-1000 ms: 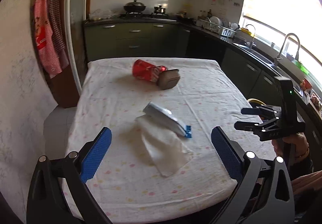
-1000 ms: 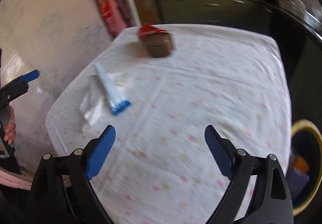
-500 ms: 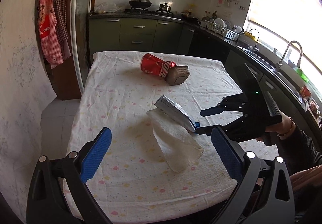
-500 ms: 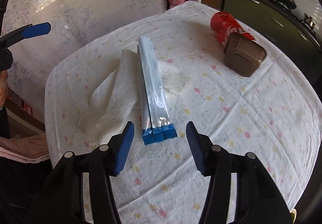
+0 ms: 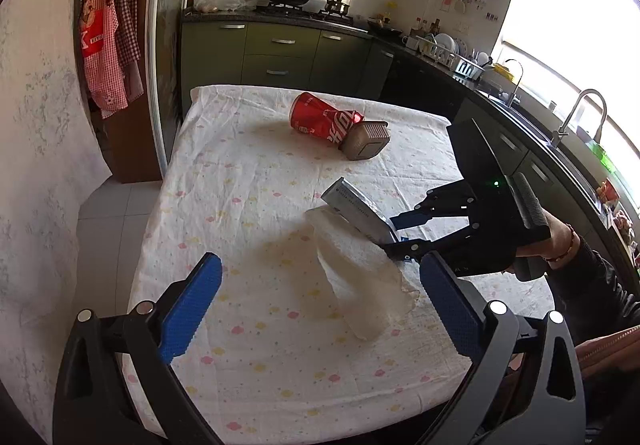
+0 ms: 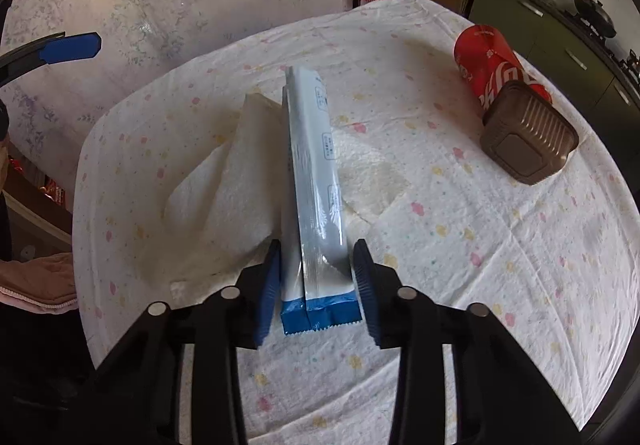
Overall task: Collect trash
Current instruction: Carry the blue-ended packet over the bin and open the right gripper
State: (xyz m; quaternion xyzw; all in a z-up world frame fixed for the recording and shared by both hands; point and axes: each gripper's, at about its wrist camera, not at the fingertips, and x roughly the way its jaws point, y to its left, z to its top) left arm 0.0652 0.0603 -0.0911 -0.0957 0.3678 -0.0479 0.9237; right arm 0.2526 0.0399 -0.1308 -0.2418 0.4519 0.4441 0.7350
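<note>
— Four bits of trash on the table (image 5: pixel 248 181), by my count. Which one are you on?

— The silver wrapper (image 6: pixel 314 181) with the blue end. It lies across the crumpled paper towel (image 6: pixel 224 205), near the middle of the cloth. My right tongs (image 6: pixel 314 277) are straddling its blue-ended tip, one pad on each side, and the jaws are closing. In the right wrist view the pads look just beside the foil edges, perhaps grazing them; I would not call it a firm pinch yet.

— And the other hand?

— My left tongs (image 5: pixel 316 309) are spread wide with nothing between them, hanging over the near edge of the table, short of the towel.

— So the step is the pickup of the wrapper?

— Yes, I judge it the first pickup. The red can (image 5: pixel 324 119) lies on its side at the far end, touching the brown plastic tub (image 5: pixel 366 141), both untouched.

— What does the next move need?

— Finish the squeeze until the foil buckles slightly, then lift straight up so the towel underneath is not dragged along. The wrapper is slick and light, so a shallow bite on the tip could slip. I see no bin in either view, so where it goes I cannot tell.
</note>
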